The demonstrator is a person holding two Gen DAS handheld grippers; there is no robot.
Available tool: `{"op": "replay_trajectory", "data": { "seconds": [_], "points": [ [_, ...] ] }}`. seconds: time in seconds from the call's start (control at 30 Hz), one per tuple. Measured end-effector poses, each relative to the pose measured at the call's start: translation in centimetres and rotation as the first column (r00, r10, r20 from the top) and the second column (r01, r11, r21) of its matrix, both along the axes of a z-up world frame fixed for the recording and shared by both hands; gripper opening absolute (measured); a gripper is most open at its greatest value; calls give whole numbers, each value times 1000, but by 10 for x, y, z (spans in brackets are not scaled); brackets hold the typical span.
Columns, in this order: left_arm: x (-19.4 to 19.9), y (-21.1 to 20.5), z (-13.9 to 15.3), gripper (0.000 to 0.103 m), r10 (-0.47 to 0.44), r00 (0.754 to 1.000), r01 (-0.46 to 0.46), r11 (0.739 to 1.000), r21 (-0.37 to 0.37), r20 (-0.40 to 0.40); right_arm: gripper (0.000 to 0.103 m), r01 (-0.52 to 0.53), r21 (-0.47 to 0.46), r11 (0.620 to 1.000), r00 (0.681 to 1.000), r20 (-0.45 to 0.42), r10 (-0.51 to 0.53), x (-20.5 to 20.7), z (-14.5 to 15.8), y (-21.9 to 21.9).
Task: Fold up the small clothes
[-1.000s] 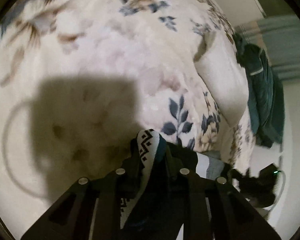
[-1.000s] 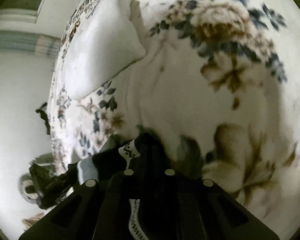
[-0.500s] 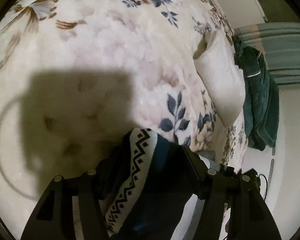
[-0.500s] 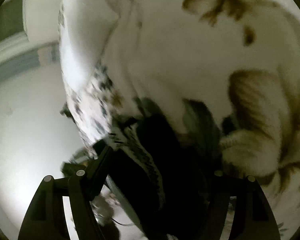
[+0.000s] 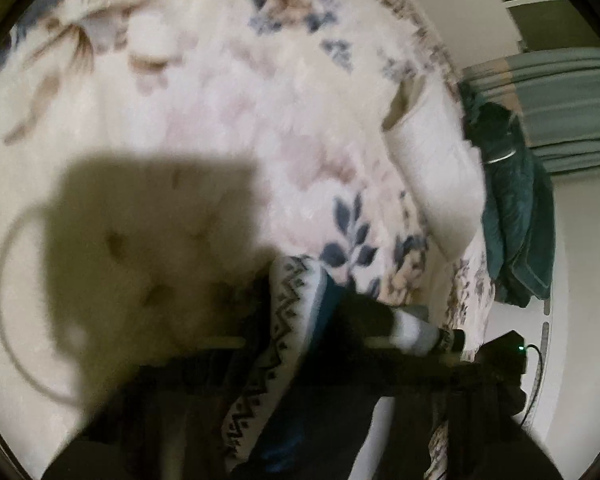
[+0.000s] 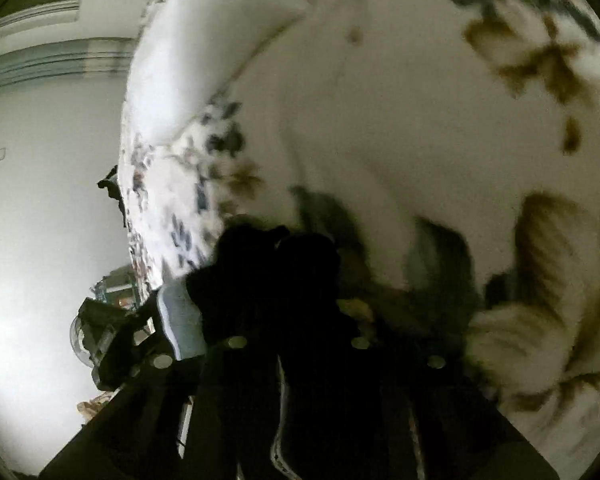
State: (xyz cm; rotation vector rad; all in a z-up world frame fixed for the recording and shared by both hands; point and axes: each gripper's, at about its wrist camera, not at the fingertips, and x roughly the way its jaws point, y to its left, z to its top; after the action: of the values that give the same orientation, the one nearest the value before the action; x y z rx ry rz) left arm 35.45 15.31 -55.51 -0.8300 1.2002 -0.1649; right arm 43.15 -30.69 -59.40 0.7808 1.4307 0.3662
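A small dark knit garment (image 5: 288,320) with a white zigzag band and a grey-and-white striped part (image 6: 180,320) hangs between both grippers over the bed. In the left wrist view my left gripper (image 5: 304,280) has its jaws closing, and the patterned band is pinched between the fingers. My right gripper (image 6: 278,248) is also closing, with the dark cloth (image 6: 276,288) caught between its fingers. Both views are blurred and dark near the fingertips, so the pads themselves are hard to make out.
A fluffy floral blanket (image 5: 220,120) covers the bed, with a white pillow (image 5: 436,184) near its edge. Teal clothing (image 5: 512,220) hangs beside the bed. A dark device with a green light (image 5: 504,352) sits low at the bedside.
Both grippers were shut on the garment, spread wide half a second ago, and have now narrowed on it again. The right wrist view swung and dipped slightly.
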Motion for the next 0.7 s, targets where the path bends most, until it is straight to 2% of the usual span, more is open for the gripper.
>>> {"op": "replay_trajectory", "data": {
  "seconds": [0.13, 0.27, 0.3, 0.37, 0.4, 0.43, 0.47, 0.5, 0.53, 0.6, 0.7],
  "points": [
    [-5, 2, 10, 15, 13, 1000, -14, 1000, 28, 27, 14, 20, -35, 999, 995, 96, -17, 5, 34, 7],
    [7, 5, -4, 16, 22, 1000, -22, 1000, 12, -4, 14, 12, -88, 996, 997, 71, -6, 22, 21, 8],
    [10, 4, -9, 20, 10, 1000, -9, 1000, 10, -26, 15, 0, -98, 995, 999, 50, 5, 24, 14, 11],
    [13, 6, -16, 28, -1, 998, 0, 1000, -11, -68, 21, -14, -90, 996, 1000, -26, 12, 27, -4, 4],
    [10, 8, -14, 35, 0, 998, -1, 1000, -22, -70, 34, 20, -59, 998, 997, -69, -24, 25, -10, -4],
    [6, 11, -11, 40, -2, 997, 0, 1000, -20, -71, 42, 52, -45, 998, 995, -83, -56, 22, -9, -11],
    [1, 13, -8, 56, -5, 997, 5, 1000, -9, -74, 43, 80, -33, 996, 994, -76, -82, 17, -3, -19],
    [-6, 16, -3, 65, -8, 997, 9, 1000, 6, -72, 50, 92, -30, 995, 993, -74, -94, 9, 4, -26],
    [-15, 18, 0, 66, -8, 998, 9, 1000, 13, -68, 60, 93, -33, 995, 992, -83, -95, 2, 9, -32],
    [-36, 21, 5, 66, -9, 997, 10, 1000, 13, -71, 61, 88, -8, 996, 991, -105, -88, -21, 17, -43],
    [-69, 17, 10, 66, -23, 996, 28, 998, 54, -91, 61, 55, 3, 998, 981, -188, -54, -61, 17, -47]
  ]
}}
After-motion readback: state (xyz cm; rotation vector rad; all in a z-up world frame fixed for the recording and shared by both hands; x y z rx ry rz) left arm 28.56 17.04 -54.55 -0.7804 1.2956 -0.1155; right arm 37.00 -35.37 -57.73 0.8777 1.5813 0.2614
